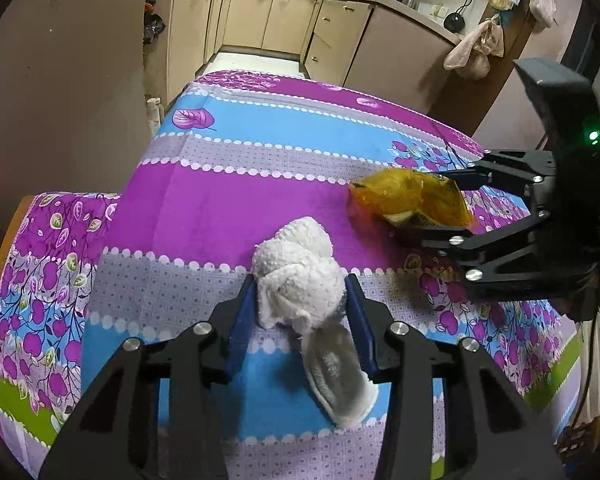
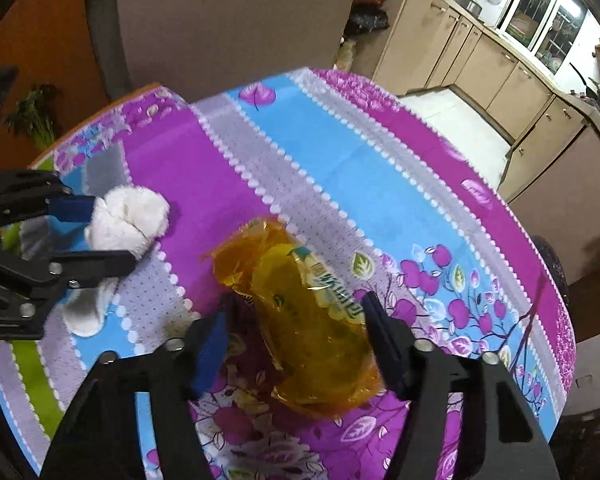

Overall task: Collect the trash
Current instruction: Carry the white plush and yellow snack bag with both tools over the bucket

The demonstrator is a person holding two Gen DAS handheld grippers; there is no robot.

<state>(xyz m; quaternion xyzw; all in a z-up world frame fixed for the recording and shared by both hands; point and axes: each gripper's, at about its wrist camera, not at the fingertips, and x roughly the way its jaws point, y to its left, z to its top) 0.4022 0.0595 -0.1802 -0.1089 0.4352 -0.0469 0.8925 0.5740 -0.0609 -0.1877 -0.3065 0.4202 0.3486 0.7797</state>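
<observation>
On floral tablecloth (image 2: 308, 152): yellow wrapper (image 2: 300, 312) lies btwn right gripper (image 2: 296, 312) fingers, spread wide, not yet pinching; long axis runs along them. Left gripper (image 1: 302, 296) clamps knotted white cloth (image 1: 300, 276), well apart.

- The flowered tablecloth (image 1: 260, 184) lies bare beyond the white cloth wad (image 1: 296, 276) toward the far edge.
- The right gripper (image 1: 440, 204) and yellow plastic wrapper (image 1: 412, 200) block the right side.
- A brown panel (image 1: 60, 80) stands just beside the table's left edge.
</observation>
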